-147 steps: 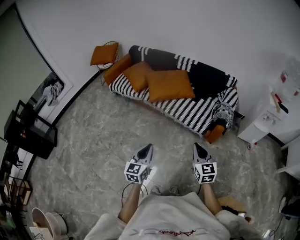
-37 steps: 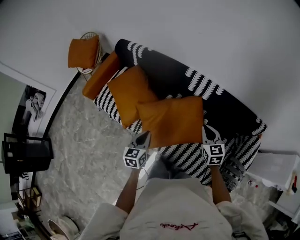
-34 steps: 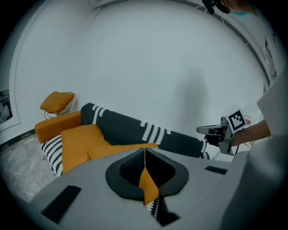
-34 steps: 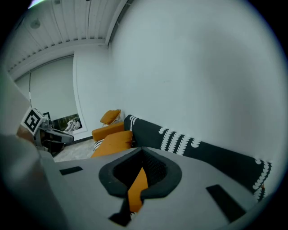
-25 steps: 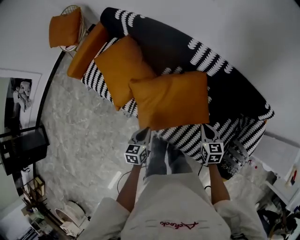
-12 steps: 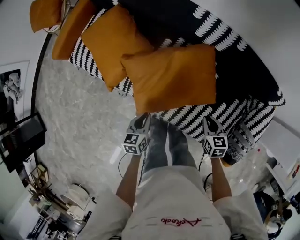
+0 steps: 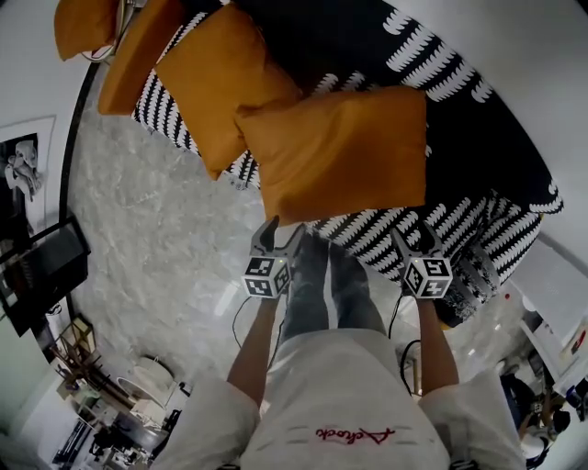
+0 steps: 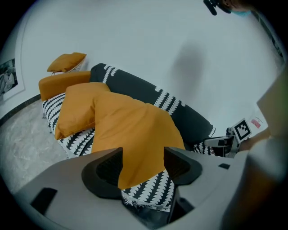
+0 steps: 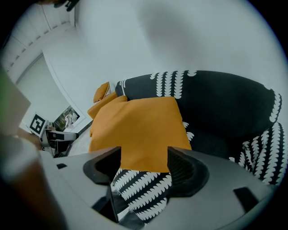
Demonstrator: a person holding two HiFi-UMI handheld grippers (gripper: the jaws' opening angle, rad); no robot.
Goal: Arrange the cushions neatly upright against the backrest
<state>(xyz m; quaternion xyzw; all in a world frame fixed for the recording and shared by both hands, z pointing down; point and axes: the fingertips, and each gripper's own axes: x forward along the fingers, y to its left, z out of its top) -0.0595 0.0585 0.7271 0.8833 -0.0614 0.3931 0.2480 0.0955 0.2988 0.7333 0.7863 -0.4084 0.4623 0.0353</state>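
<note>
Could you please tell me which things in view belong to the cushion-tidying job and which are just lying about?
Part of the job:
- near cushion, lying flat on the seat
- second cushion
- third cushion beside the sofa, perhaps
- sofa backrest

Just lying about:
- framed picture by the wall
- black stand

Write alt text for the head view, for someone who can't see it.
Seen from above, a person's left gripper and right gripper, jaws just opened with nothing between them, point at the near edge of an orange cushion lying flat on a black-and-white sofa. A second cushion lies beside it.
</note>
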